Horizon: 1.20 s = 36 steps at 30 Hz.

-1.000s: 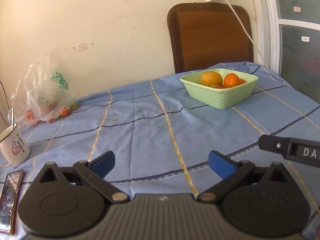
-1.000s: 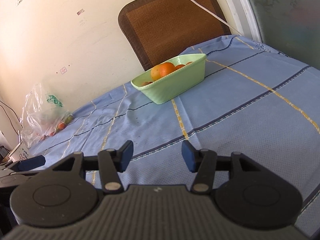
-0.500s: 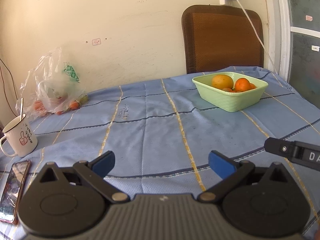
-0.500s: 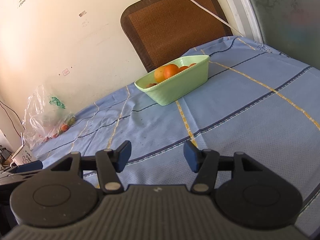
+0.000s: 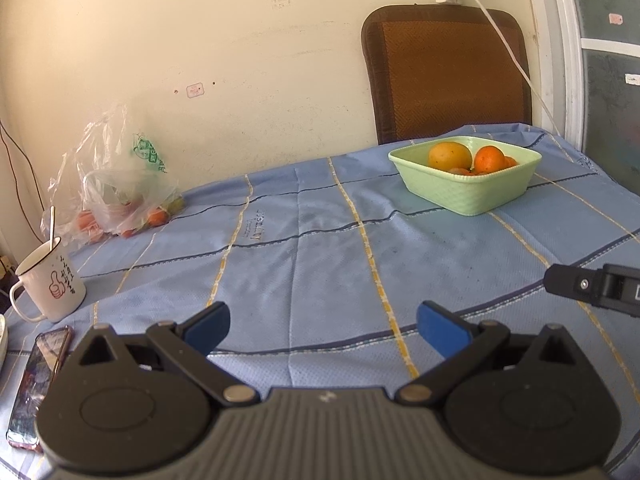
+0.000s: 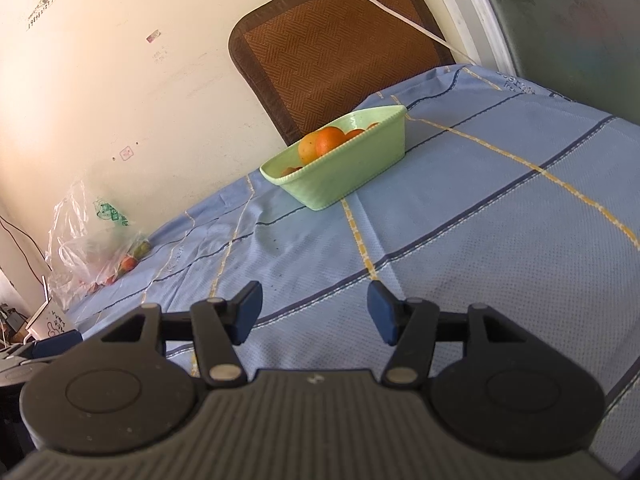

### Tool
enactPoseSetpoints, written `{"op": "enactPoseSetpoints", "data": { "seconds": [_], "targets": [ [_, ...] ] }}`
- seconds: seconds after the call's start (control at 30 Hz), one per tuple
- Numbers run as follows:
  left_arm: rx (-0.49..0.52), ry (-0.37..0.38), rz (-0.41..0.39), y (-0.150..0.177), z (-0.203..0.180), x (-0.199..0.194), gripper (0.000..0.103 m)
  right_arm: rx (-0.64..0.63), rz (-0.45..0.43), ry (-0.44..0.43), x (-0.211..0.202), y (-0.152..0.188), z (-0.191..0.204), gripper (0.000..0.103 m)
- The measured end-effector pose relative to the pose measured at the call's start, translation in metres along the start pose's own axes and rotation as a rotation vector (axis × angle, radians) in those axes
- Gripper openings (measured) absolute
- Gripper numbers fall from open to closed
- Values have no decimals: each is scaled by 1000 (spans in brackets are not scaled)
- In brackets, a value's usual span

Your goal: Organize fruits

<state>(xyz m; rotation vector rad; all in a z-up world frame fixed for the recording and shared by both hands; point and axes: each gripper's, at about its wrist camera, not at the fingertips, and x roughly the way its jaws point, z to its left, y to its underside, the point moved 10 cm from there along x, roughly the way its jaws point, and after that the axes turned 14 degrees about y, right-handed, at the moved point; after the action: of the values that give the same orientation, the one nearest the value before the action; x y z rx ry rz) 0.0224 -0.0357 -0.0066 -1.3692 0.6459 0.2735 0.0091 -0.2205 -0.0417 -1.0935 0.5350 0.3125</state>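
The left gripper (image 5: 323,330) hangs low over the cloth (image 5: 320,248) with its blue pads (image 5: 206,326) spread wide and nothing between them. Ahead of it and off to its right, well apart, sits the green bowl (image 5: 472,196), holding a yellowish orange (image 5: 450,155) and a deeper orange one (image 5: 489,159) beside it, with more fruit tucked underneath. Far ahead to its left a clear bag (image 5: 116,196) lies against the wall with small red and orange fruit inside; through the plastic I cannot tell what kind. Close on its left stand a white mug (image 5: 50,282) with a spoon in it and a phone (image 5: 38,376) lying flat just beside the gripper body.

The right gripper (image 6: 314,312) is also open and empty, its pads parted less widely. The bowl (image 6: 344,172) lies straight ahead of it, slightly left, well apart, with the oranges (image 6: 322,142) showing over the rim. The bag (image 6: 96,248) is far off to its left. A brown chair back (image 6: 336,44) stands behind the bowl, and a white cable (image 6: 380,8) runs across it.
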Motion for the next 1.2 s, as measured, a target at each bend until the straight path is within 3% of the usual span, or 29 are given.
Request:
{"op": "enactPoseSetpoints", "data": {
  "seconds": [0.43,1.2],
  "targets": [
    [11,60,84,15,-12,12,102,26,28,-1,6,6,-8,61],
    [-59,122,199,38,-15,29,103,23,23,-4,6,6,-8,61]
  ]
}}
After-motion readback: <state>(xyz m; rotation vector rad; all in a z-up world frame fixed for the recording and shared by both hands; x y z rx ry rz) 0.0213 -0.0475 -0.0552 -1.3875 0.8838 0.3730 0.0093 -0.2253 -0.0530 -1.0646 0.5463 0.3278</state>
